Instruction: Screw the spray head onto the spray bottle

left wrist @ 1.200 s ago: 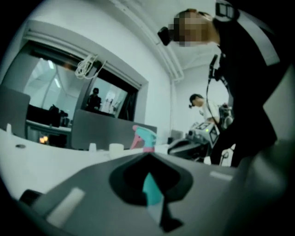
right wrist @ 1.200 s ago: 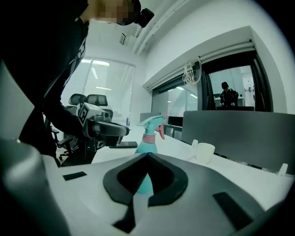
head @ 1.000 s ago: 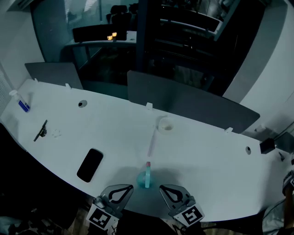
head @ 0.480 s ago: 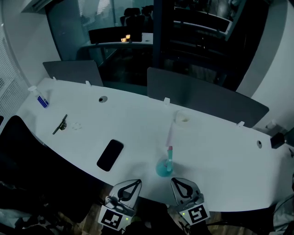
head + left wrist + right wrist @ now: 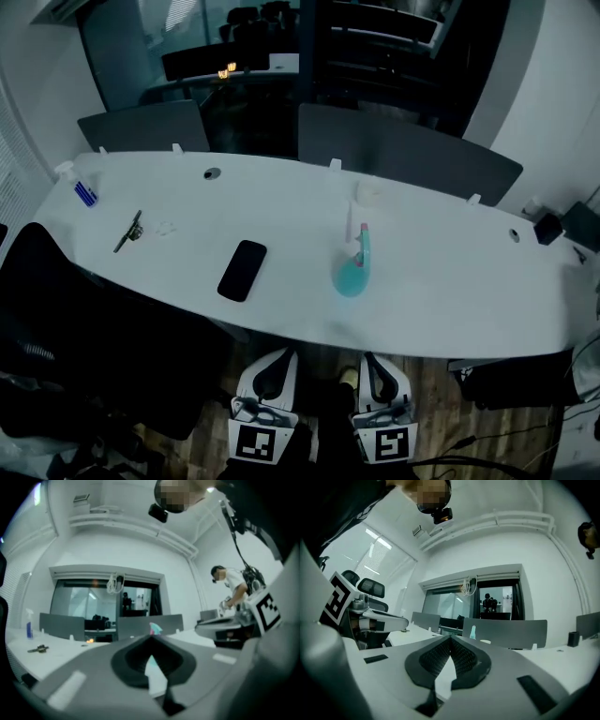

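A teal spray bottle point(image 5: 352, 272) with a pink top stands on the white table point(image 5: 450, 281), right of the middle. A pale slim piece point(image 5: 348, 234) lies just behind it; what it is I cannot tell. Both grippers hang below the table's near edge, over the wooden floor, well short of the bottle. My left gripper point(image 5: 280, 355) is shut and empty, and so is my right gripper point(image 5: 370, 357). The bottle's top point(image 5: 155, 629) peeks over the shut left gripper point(image 5: 151, 638) in the left gripper view. It shows small point(image 5: 473, 631) beyond the shut right gripper point(image 5: 451, 637) in the right gripper view.
A black phone point(image 5: 242, 270) lies left of the bottle. A white cup point(image 5: 369, 192) sits behind it. At the far left are a small blue-labelled bottle point(image 5: 81, 190) and a black tool point(image 5: 128, 231). A black chair point(image 5: 84, 319) stands at the left. Grey dividers point(image 5: 403, 155) line the far edge.
Both grippers have drawn back from the table's near edge and now hang over the floor. The view has pulled away, so the table and bottle look farther off. The bottle stays on the table.
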The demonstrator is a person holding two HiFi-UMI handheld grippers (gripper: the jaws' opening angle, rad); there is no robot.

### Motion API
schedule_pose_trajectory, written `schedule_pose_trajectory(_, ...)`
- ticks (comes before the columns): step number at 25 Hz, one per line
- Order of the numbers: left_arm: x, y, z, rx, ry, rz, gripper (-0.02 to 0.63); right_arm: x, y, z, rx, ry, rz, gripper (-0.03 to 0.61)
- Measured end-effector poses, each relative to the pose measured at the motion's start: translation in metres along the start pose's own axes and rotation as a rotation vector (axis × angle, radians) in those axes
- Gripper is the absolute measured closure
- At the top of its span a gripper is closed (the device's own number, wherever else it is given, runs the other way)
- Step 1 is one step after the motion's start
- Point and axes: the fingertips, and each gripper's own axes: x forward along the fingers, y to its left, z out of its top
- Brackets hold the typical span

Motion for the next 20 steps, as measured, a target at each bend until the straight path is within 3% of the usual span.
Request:
schedule_pose_trajectory(4, -0.029, -0.009, 0.006, -0.056, -0.012, -0.009, 0.612, -0.033, 0.012, 0.009, 0.000, -0.015, -0.053, 0.575)
schedule_pose_trajectory(9, -0.054, -0.018, 0.021, -0.036, -0.059, 0.025, 0.612, -0.059, 0.013, 0.013, 0.040, -0.013, -0.091, 0.575)
schedule_pose_trajectory(20, -0.071, -0.073, 0.044, -0.024, -0.094, 0.109, 0.612, -0.103, -0.002, 0.040, -0.014, -0.072, -0.017, 0.575)
